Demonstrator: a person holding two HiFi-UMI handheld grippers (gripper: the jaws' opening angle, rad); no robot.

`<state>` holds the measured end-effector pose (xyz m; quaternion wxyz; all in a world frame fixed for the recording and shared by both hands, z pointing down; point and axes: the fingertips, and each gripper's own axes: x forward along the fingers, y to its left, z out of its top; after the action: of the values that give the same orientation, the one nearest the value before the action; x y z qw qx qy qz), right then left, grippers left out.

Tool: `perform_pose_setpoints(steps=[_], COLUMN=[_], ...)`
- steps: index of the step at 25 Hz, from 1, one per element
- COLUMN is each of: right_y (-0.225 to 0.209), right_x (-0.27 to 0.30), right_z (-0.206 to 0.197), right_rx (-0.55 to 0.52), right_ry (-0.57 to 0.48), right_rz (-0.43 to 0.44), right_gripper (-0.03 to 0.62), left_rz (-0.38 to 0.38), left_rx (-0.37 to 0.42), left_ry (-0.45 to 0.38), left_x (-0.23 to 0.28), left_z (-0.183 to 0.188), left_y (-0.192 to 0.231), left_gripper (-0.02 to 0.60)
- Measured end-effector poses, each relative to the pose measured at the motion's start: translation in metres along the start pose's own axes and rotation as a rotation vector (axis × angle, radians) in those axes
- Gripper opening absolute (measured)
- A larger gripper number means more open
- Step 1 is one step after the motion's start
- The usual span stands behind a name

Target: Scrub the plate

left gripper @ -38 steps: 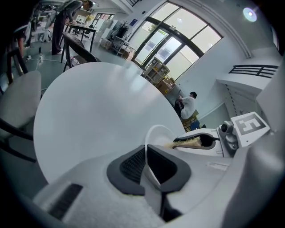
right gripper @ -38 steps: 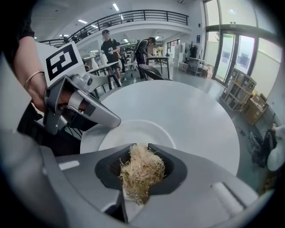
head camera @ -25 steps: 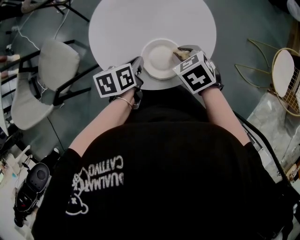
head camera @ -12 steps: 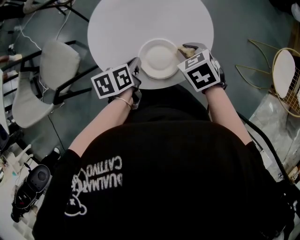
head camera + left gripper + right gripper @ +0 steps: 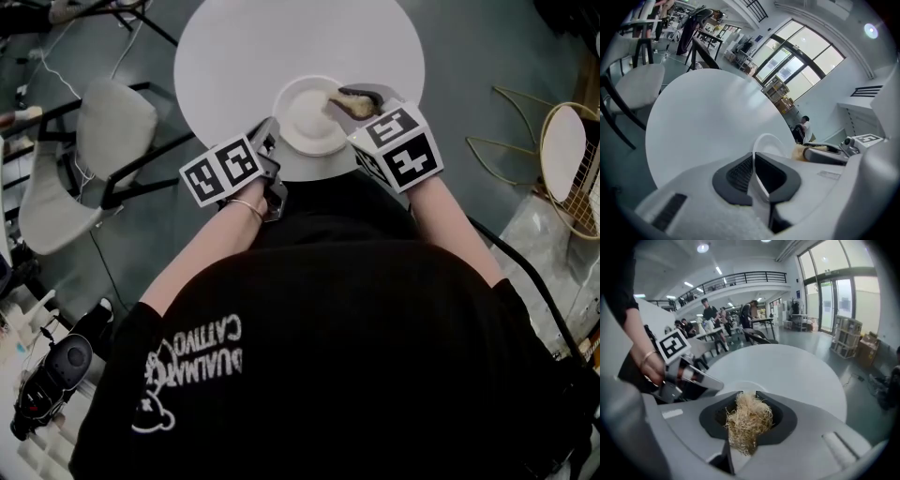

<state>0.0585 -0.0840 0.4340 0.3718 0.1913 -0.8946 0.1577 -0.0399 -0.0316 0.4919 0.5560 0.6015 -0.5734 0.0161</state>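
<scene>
A white plate (image 5: pixel 307 122) lies at the near edge of the round white table (image 5: pixel 281 47). My left gripper (image 5: pixel 270 133) is shut on the plate's near-left rim; in the left gripper view the rim (image 5: pixel 769 143) runs edge-on between the closed jaws of that gripper (image 5: pixel 753 159). My right gripper (image 5: pixel 361 97) is shut on a straw-coloured fibre scrubber (image 5: pixel 343 103), which sits over the right part of the plate's inside. In the right gripper view the scrubber (image 5: pixel 747 420) fills the gap between the jaws of the right gripper (image 5: pixel 745 401).
A pale padded chair (image 5: pixel 103 131) stands left of the table and a gold wire chair (image 5: pixel 572 159) to the right. The person's body is close against the table's near edge. People and desks show far off in the hall.
The right gripper has carried the scrubber from the plate's right rim leftward, in over the plate. The left gripper keeps its hold on the rim.
</scene>
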Motion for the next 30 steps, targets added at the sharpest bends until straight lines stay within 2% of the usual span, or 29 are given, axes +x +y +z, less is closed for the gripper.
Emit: perform_pose_setpoints(steps=[2,3,8,12,17,23,30], right_y=[0.032,0.043,0.069,0.084,0.092,0.083,0.067], right_x=[0.009,0.014,0.043,0.062,0.072,0.06,0.043], right_z=[0.007,0.007,0.006,0.003,-0.002,-0.017,-0.036], right_rx=[0.032,0.04,-0.017,0.001,-0.001,0.02,0.099], right_ry=[-0.013,0.002,0.077,0.132,0.169,0.206,0.216], right_rz=[0.114,0.137,0.107,0.088,0.03,-0.094,-0.22], right_gripper=[0.089,0.087,0.089,0.088,0.087,0.087,0.086], left_rz=[-0.008,-0.017,-0.078,-0.099,-0.136,-0.154,-0.15], left_rx=[0.013,0.017,0.001,0.028,0.095,0.14,0.183], left_ry=[0.008,0.013,0.058,0.141,0.212,0.25,0.26], left_x=[-0.001,-0.001,0.0,-0.006,-0.014,-0.013,-0.015], left_z=[0.003,0.004,0.007,0.004,0.003,0.003,0.003], left_y=[-0.002,-0.003,-0.007,0.004,0.018,0.016,0.018], left_gripper=[0.015,0.015,0.011,0.008,0.008,0.009,0.009])
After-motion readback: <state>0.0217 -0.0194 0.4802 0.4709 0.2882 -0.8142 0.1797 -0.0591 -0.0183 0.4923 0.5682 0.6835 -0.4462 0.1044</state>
